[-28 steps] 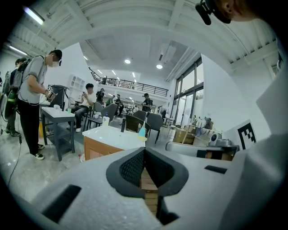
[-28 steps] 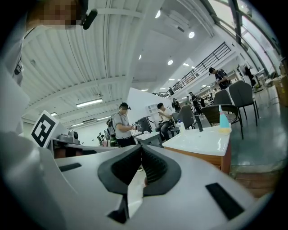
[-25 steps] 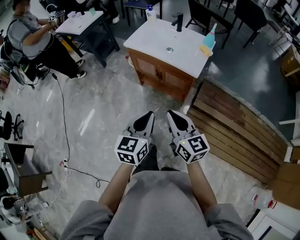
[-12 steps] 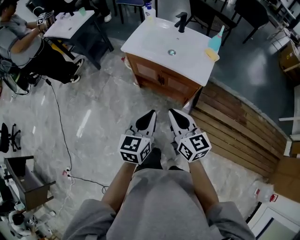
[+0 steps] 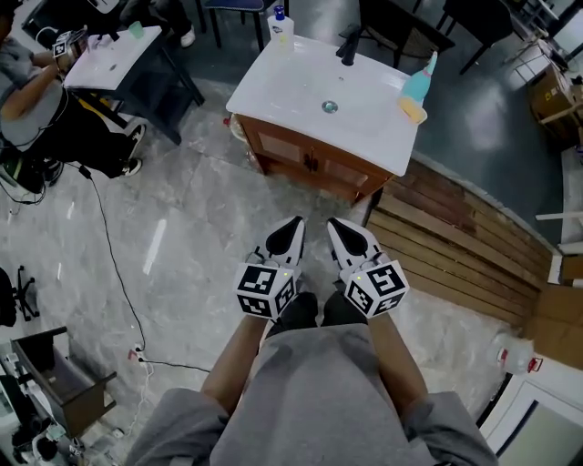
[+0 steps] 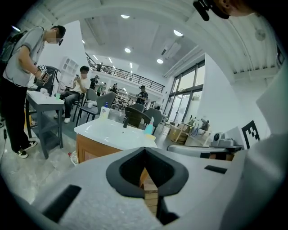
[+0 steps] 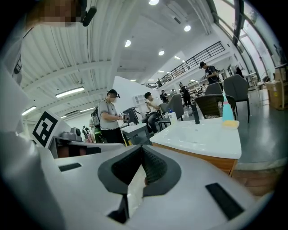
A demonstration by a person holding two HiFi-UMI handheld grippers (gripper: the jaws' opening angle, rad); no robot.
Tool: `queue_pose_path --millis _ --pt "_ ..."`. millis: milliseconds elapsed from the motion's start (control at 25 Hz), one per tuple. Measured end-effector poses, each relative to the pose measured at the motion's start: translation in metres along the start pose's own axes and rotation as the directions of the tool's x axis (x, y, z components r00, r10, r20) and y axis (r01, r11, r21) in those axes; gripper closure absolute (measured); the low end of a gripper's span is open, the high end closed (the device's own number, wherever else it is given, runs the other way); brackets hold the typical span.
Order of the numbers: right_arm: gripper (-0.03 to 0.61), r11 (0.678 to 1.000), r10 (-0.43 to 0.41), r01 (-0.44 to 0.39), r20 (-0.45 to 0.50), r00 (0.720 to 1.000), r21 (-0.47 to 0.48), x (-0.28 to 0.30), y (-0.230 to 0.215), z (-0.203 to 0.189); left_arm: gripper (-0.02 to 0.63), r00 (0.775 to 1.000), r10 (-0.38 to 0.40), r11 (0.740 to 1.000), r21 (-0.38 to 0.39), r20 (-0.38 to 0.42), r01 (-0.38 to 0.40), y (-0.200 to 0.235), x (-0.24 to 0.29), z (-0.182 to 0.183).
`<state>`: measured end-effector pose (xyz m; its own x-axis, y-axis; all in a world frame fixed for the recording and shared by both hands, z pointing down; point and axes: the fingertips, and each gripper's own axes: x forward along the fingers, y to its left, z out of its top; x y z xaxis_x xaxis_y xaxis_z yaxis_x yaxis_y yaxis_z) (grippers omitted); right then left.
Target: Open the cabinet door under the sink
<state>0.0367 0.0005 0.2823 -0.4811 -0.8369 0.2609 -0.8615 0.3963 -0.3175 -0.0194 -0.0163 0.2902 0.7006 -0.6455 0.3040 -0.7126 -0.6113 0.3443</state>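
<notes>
- Left gripper (image 5: pixel 291 224): the fingers are pressed together with nothing between them. It is held close in front of the person's body, pointing toward the sink cabinet (image 5: pixel 308 160).
- Right gripper (image 5: pixel 336 224): its fingers are likewise closed and empty. It sits just beside the left gripper.
- Cabinet doors (image 5: pixel 293 153): only the head view shows the wooden fronts with dark handles (image 5: pixel 312 163) at the middle. Both doors lie flush, closed, and well apart from either gripper.
- White tabletop (image 5: pixel 301 86) of the sink cabinet: it carries a black faucet (image 5: pixel 346 45), a white pump bottle (image 5: pixel 281 24) at the far left corner and a blue bottle (image 5: pixel 418 82) at the right edge.
- Left gripper view: past the closed fingers (image 6: pixel 135 167), one wooden face of the cabinet (image 6: pixel 90 151) shows.
- Right gripper view: only a wooden strip (image 7: pixel 211 160) shows under the tabletop.
- Wooden slat platform (image 5: pixel 455 246): it lies on the floor to the right of the cabinet, and its full extent shows in the head view alone.
</notes>
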Motion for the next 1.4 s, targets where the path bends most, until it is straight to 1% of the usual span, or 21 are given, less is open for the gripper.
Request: queue_pose_path --millis 200,440,680,880,1040,1240,1400 --pt "0.568 0.999 -0.035 0.036 -0.035 0.999 0.022 0.026 -0.023 -0.018 0.606 0.999 -0.012 1.0 -0.01 -0.045 0.011 0.026 0.027 -0.014" --pt "0.568 0.997 -0.049 0.053 -0.069 0.996 0.06 0.066 -0.064 -0.041 0.606 0.996 0.011 1.0 0.003 -0.084 -0.011 0.064 0.069 -0.031" --pt "0.568 0.994 -0.049 0.058 -0.094 0.994 0.097 0.109 -0.11 -0.064 0.606 0.992 0.037 0.999 -0.024 -0.124 -0.04 0.096 0.118 -0.053" --pt "0.568 0.991 -0.024 0.04 -0.131 0.991 0.127 0.135 -0.145 -0.087 0.606 0.987 0.048 0.998 -0.032 -0.155 -0.054 0.113 0.159 -0.074" --pt "0.568 0.988 -0.014 0.036 -0.145 0.989 0.152 0.154 -0.17 -0.106 0.606 0.983 0.05 0.998 -0.016 -0.176 -0.054 0.129 0.19 -0.093" --pt "0.568 0.984 -0.004 0.032 -0.16 0.987 0.174 0.174 -0.191 -0.134 0.606 0.981 0.046 0.999 -0.015 -0.188 -0.05 0.146 0.221 -0.116" --pt "0.568 0.979 -0.014 0.047 -0.164 0.986 0.199 0.189 -0.204 -0.16 0.606 0.973 0.043 0.999 0.006 -0.227 -0.043 0.161 0.241 -0.143"
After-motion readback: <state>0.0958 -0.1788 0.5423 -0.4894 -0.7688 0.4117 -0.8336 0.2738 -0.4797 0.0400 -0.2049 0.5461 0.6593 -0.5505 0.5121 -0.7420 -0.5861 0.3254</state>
